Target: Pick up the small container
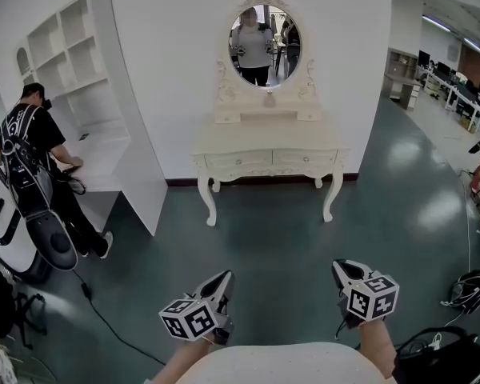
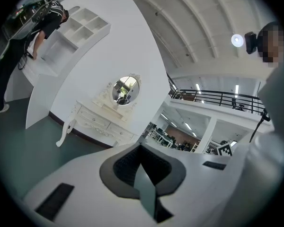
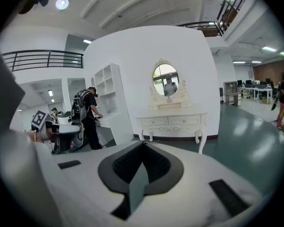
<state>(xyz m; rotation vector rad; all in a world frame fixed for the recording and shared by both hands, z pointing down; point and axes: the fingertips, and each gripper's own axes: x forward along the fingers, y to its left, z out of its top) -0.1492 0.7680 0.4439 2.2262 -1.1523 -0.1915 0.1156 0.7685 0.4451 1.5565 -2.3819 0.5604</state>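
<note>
A cream dressing table [image 1: 264, 146] with an oval mirror [image 1: 264, 45] stands against the white wall, well ahead of me. A small pinkish container [image 1: 270, 99] sits on its raised shelf at the foot of the mirror; it is too small to make out in detail. My left gripper [image 1: 226, 278] and right gripper [image 1: 341, 266] hang low over the green floor, far short of the table. Both are shut with nothing between the jaws. The left gripper view looks past its gripper [image 2: 141, 146] to the table [image 2: 97, 122]. The right gripper view looks past its gripper [image 3: 143, 144] to the table [image 3: 173, 122].
A person in black [image 1: 40, 146] bends at a white shelf unit [image 1: 88, 78] on the left, beside a white equipment bag [image 1: 16, 230]. A black cable [image 1: 104, 318] trails over the floor. A headset [image 1: 468, 290] and a black bag [image 1: 448, 358] lie at the right.
</note>
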